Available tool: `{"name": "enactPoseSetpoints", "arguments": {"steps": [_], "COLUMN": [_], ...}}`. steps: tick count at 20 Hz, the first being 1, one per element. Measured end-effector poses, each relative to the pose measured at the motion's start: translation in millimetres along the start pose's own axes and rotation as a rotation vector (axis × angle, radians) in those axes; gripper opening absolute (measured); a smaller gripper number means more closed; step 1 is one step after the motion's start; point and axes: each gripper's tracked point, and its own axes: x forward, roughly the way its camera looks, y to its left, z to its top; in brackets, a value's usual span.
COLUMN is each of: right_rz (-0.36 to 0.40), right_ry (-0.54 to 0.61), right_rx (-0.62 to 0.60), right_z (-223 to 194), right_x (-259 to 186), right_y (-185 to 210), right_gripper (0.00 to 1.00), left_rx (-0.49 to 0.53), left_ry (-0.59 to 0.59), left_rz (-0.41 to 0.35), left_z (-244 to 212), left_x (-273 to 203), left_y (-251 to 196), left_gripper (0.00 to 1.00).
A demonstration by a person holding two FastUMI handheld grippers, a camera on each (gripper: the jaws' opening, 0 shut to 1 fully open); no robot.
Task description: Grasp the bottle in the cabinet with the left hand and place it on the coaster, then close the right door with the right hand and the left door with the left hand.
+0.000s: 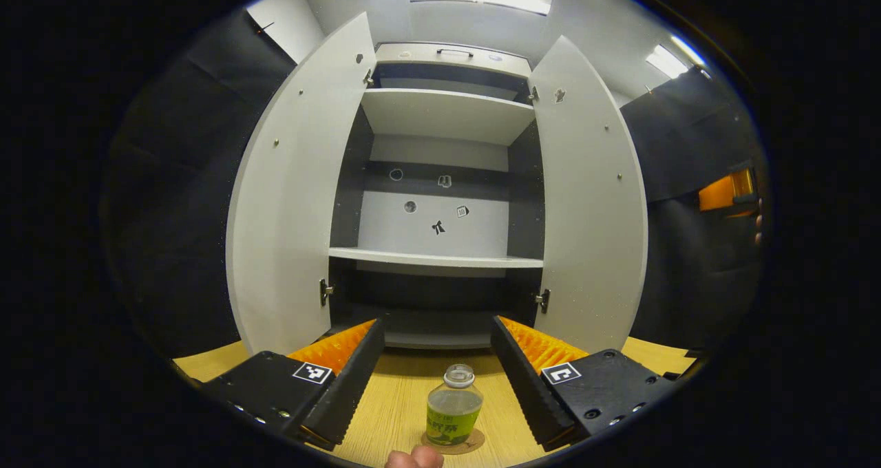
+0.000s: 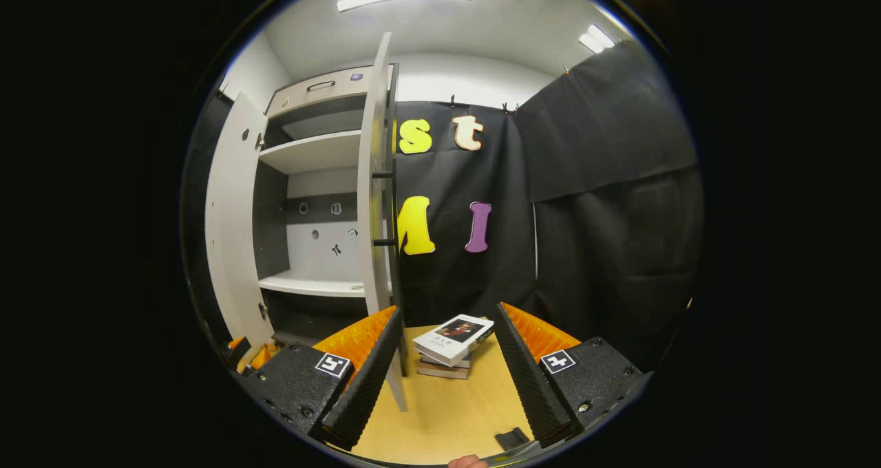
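Bottle (image 1: 453, 410) sits on coaster (image 1: 475, 443), likely light, smooth; you'd grip mid-body. Both grippers' jaws apart.

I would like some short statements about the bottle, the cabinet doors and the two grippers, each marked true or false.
1. The bottle stands on the coaster. True.
2. Both cabinet doors are closed. False: the left door and the right door stand open.
3. The left gripper is shut on the bottle. False: its fingers are apart, not touching it.
4. The right gripper is open. True.
5. Books lie on the table. True.
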Motion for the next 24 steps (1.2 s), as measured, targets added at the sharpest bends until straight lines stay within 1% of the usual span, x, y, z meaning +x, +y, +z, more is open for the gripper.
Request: {"name": "enactPoseSetpoints", "arguments": {"steps": [3, 5, 8, 10, 12, 13, 16, 18, 19, 21, 23, 24], "right_rz": [0.033, 0.06, 0.129, 0.116, 0.088, 0.089, 0.112, 0.145, 0.131, 0.132, 0.149, 0.17], "right_ry": [-0.024, -0.02, -0.069, -0.115, -0.151, -0.162, -0.153, -0.135, -0.129, -0.153, -0.157, -0.149], "right_rx": [0.034, 0.048, 0.054, 0.042, 0.014, 0.005, -0.001, -0.004, -0.012, -0.019, 0.0, -0.002], "right_z": [-2, 0, 38, 69, 94, 105, 113, 108, 108, 114, 112, 110], "right_x": [13, 24, 48, 69, 92, 102, 127, 137, 136, 137, 135, 134], "right_y": [5, 10, 16, 3, -8, -9, -1, 12, 11, 12, 17, 22], "right_gripper": [0.83, 0.82, 0.82, 0.82, 0.82, 0.82, 0.82, 0.82, 0.83, 0.82, 0.81, 0.82], "left_rx": [0.013, 0.03, 0.008, -0.018, -0.036, -0.039, -0.029, -0.02, -0.02, -0.029, -0.028, -0.02], "left_ry": [-0.016, -0.006, 0.0, 0.029, 0.033, 0.029, 0.03, 0.026, 0.029, 0.036, 0.034, 0.025], "left_rz": [-0.004, -0.007, -0.028, -0.039, -0.027, -0.019, -0.024, -0.014, -0.006, 0.007, 0.008, 0.006], "left_z": [29, 38, 46, 44, 46, 48, 47, 48, 46, 44, 44, 47], "left_x": [-5, -12, -22, -28, -30, -30, -28, -27, -28, -31, -34, -35], "left_y": [3, 4, -1, -7, -7, -7, -9, -6, -5, -5, -8, -9], "left_gripper": [0.94, 0.95, 0.95, 0.95, 0.95, 0.95, 0.95, 0.95, 0.94, 0.95, 0.94, 0.95]}}
